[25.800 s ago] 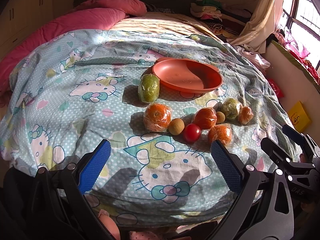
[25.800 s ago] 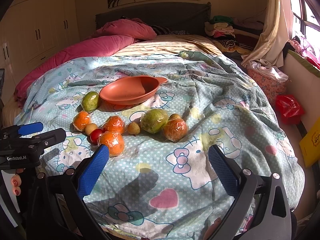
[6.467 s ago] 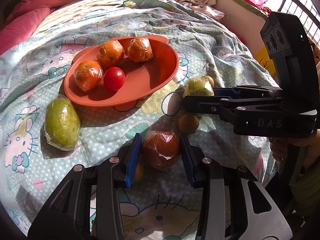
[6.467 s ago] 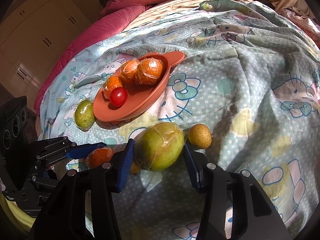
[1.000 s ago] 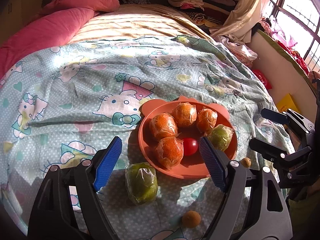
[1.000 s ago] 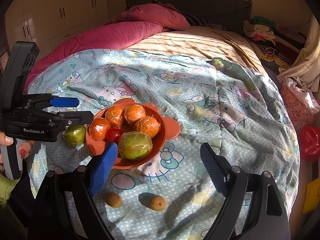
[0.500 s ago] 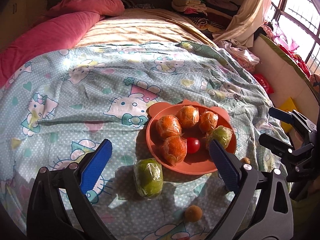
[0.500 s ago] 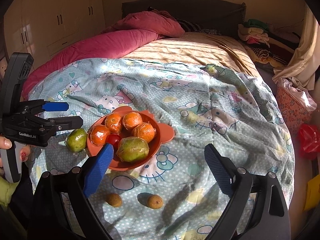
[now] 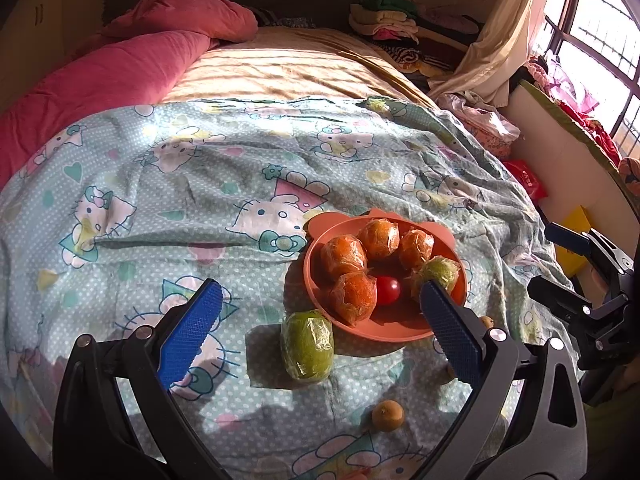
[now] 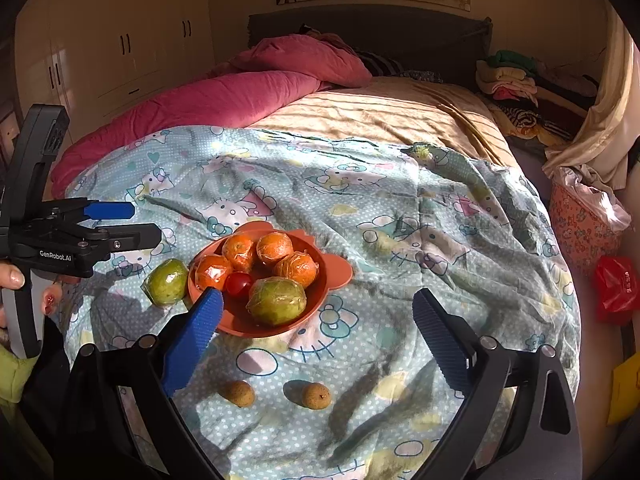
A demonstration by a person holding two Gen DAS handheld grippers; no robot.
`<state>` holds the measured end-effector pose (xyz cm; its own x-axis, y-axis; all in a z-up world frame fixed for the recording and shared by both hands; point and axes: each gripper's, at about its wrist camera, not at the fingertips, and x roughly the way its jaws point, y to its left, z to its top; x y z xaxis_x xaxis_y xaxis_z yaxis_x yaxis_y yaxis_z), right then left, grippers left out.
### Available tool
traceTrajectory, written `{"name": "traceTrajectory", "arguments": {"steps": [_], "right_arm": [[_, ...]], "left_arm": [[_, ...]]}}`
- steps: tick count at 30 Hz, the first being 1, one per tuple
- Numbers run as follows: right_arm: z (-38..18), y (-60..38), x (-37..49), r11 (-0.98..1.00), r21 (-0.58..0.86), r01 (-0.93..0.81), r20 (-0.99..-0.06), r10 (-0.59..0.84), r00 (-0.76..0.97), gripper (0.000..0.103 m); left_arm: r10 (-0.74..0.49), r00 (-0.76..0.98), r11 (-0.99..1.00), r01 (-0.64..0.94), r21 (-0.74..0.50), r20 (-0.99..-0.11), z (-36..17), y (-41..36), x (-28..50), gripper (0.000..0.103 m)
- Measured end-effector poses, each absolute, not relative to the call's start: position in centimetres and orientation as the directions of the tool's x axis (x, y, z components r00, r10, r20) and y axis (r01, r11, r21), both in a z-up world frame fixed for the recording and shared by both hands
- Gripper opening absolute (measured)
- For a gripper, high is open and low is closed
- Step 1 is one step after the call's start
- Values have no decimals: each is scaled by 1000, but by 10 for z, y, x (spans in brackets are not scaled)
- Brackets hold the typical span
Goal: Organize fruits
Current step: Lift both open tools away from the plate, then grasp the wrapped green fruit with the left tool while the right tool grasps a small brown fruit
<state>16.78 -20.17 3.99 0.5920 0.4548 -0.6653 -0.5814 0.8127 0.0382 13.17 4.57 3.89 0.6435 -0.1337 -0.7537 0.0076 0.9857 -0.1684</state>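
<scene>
Orange bowl at frame centre holds wrapped oranges, tomato, green fruit. Second green fruit just outside rim. Left gripper, right gripper: both spread wide, empty, w/ nothing btwn fingers.

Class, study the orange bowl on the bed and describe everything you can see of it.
The bowl is shallow, round and terracotta orange, seemingly plastic, with two ear-like tabs on its far rim. It sits upright on the cartoon-print blanket in sunlight. Inside lie four wrapped oranges, a small red tomato and a wrapped green fruit. Another wrapped green fruit lies just outside its left edge. Neither gripper touches it.
</scene>
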Motion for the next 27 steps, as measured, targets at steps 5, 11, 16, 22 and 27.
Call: {"name": "traceTrajectory", "arguments": {"steps": [5,11,16,22,27], "right_arm": [[40,-203,161,811,43,-583,-663,460,591,96],[39,-201,152,803,48,-593,-664,469,582,96],[36,-199,144,796,49,-603,-667,475,574,96],[32,-195,137,788,54,-613,-674,482,560,97],[26,-191,131,784,50,-619,-681,480,553,97]], "left_arm": [[-134,646,986,12,-166,-752,41,47,125,93],[-129,658,987,12,-160,-742,45,48,114,93],[-129,657,987,13,-161,-742,43,48,108,93],[-136,646,987,20,-161,-751,36,46,102,93],[-138,632,987,27,-156,-763,29,44,97,93]]}}
